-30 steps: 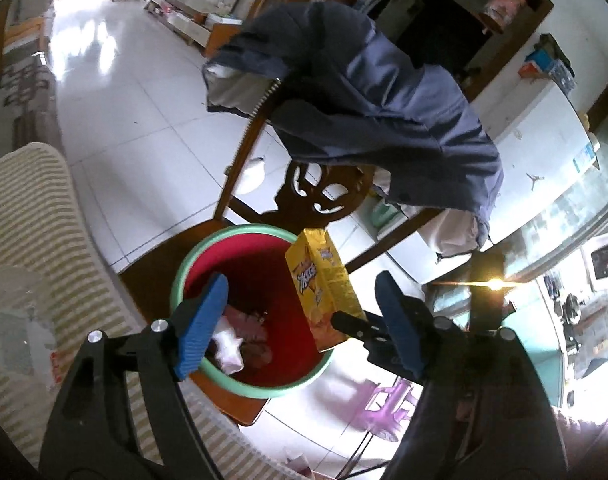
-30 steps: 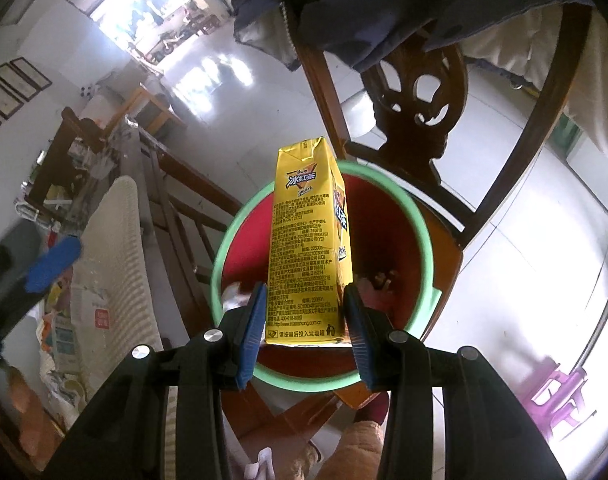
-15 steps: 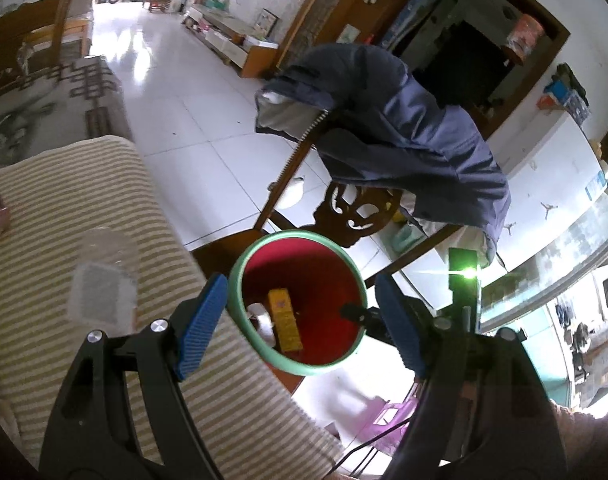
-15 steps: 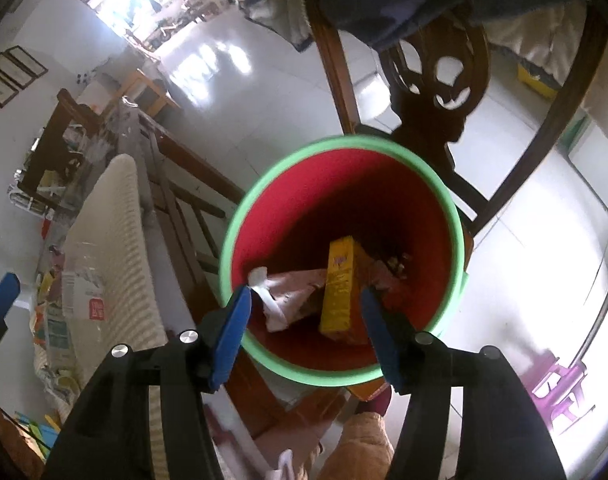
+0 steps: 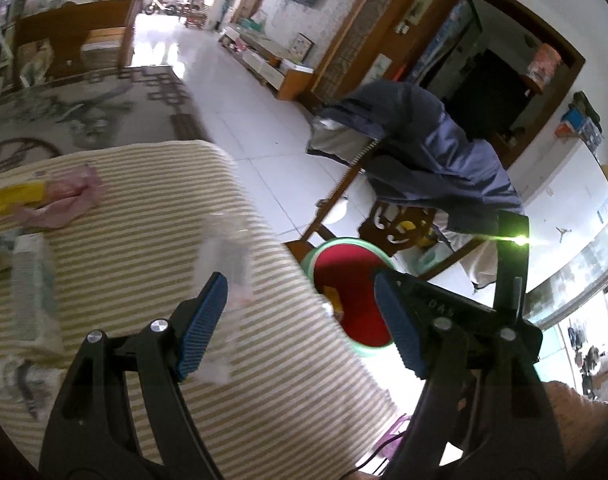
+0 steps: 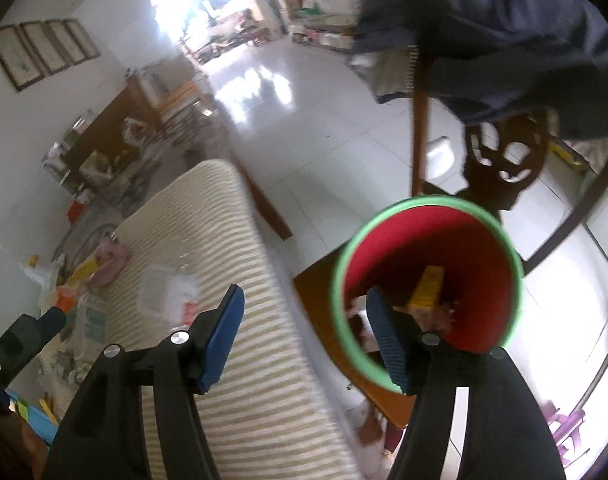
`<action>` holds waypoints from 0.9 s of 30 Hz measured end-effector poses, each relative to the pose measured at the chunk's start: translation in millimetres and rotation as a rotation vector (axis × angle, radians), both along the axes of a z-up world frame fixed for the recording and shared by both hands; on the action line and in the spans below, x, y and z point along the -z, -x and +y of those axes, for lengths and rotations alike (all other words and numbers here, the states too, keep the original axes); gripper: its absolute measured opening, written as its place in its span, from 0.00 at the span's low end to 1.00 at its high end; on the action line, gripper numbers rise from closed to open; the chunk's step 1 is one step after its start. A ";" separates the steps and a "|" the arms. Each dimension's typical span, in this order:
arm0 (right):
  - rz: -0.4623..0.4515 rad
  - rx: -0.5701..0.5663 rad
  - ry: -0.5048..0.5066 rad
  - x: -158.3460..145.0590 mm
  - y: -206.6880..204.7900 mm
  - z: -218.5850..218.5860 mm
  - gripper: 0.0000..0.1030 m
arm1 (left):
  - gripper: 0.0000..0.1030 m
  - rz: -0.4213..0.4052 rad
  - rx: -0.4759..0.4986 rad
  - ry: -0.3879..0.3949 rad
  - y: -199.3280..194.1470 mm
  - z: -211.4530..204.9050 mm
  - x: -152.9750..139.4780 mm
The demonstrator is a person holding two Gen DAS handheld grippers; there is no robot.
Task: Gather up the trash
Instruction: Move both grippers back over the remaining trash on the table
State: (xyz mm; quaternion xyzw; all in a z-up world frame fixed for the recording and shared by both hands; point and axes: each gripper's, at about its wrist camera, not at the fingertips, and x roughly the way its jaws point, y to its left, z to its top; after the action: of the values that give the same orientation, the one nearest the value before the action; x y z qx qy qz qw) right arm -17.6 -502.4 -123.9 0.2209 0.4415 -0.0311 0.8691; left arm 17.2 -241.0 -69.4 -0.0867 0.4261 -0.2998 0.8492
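- My left gripper (image 5: 300, 322) is spread wide with nothing between its blue pads (image 5: 202, 322); it hangs above the striped cushion (image 5: 144, 264).
- My right gripper (image 6: 304, 336) is also splayed apart and empty, one finger over the cushion (image 6: 240, 280), the other in front of the bin rim.
- The red bin (image 6: 427, 288) with its green rim sits on the seat of a wooden chair (image 6: 503, 160), just beside the cushion's edge; from the left wrist I see the bin (image 5: 355, 292) partly hidden behind the cushion.
- A yellow carton (image 6: 427, 288) stands tilted inside the bin, with crumpled pinkish wrapping beside it; any print on the carton is too blurred for me to read.
- A clear plastic bag (image 5: 228, 256) lies on the cushion just ahead of my left gripper; in the right wrist view the bag (image 6: 168, 292) carries a small red label whose text I cannot make out.
- Farther along the cushion lie a pink wrapper (image 5: 70, 200), a yellow packet (image 5: 16, 196) and a pale packet (image 5: 34, 292); their lettering is unreadable.
- A dark blue jacket (image 5: 435, 156) is draped over the chair back.
- Stamped characters show on my left gripper's right finger arm, roughly "OAS", though I cannot be sure.
- Framed pictures (image 6: 44, 54) hang on the wall; their contents are too small to read.
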 end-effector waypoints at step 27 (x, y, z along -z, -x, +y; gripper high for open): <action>0.081 -0.374 -0.005 8.7 -19.6 278.9 0.73 | 0.74 0.047 -0.435 -0.031 31.8 294.6 27.9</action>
State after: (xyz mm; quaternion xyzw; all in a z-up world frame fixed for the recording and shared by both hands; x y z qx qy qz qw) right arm 1.9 -223.5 -132.6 0.1357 0.5094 0.1230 0.8408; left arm -14.6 53.5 -97.3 -0.1706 0.4214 -0.1009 0.8849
